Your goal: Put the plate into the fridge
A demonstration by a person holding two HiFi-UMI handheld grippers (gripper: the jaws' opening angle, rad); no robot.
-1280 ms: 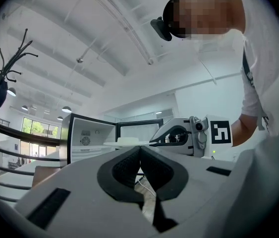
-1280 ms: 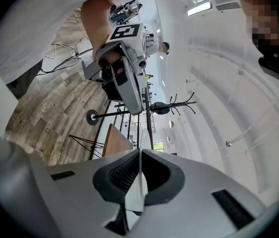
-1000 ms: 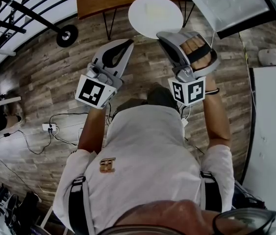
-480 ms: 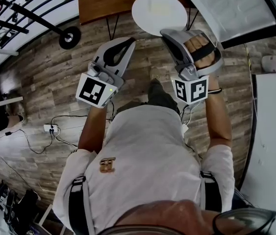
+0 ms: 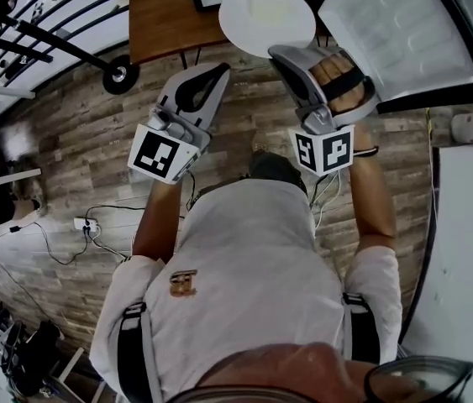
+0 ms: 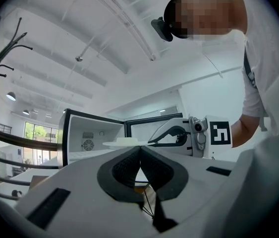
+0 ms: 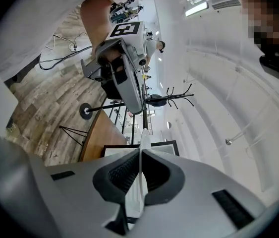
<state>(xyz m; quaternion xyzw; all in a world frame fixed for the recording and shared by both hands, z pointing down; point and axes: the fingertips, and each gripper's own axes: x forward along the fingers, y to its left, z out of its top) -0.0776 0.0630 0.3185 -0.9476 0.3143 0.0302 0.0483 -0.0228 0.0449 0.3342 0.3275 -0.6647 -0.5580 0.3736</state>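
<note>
My right claw (image 5: 280, 53) pinches the plate (image 5: 267, 19), my left claw (image 5: 218, 74) is shut on nothing, and the open fridge (image 6: 92, 135) ahead is nearer now, so I can soon slide it in.

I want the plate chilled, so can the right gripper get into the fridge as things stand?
Probably yes: the fridge has its door wide open, and nothing shows between its opening and the plate held in the right gripper.

Site type: open-plan lab/studio space. Evidence: high white ceiling (image 6: 80, 29) w/ pendant lamp (image 6: 11, 96); wood-plank floor (image 5: 76, 141) w/ loose cables & power strip (image 5: 81, 222); black railing (image 6: 20, 139); coat stand (image 7: 171, 99); mini fridge (image 6: 87, 133), door open, on wooden tabletop (image 5: 165, 19).
</note>
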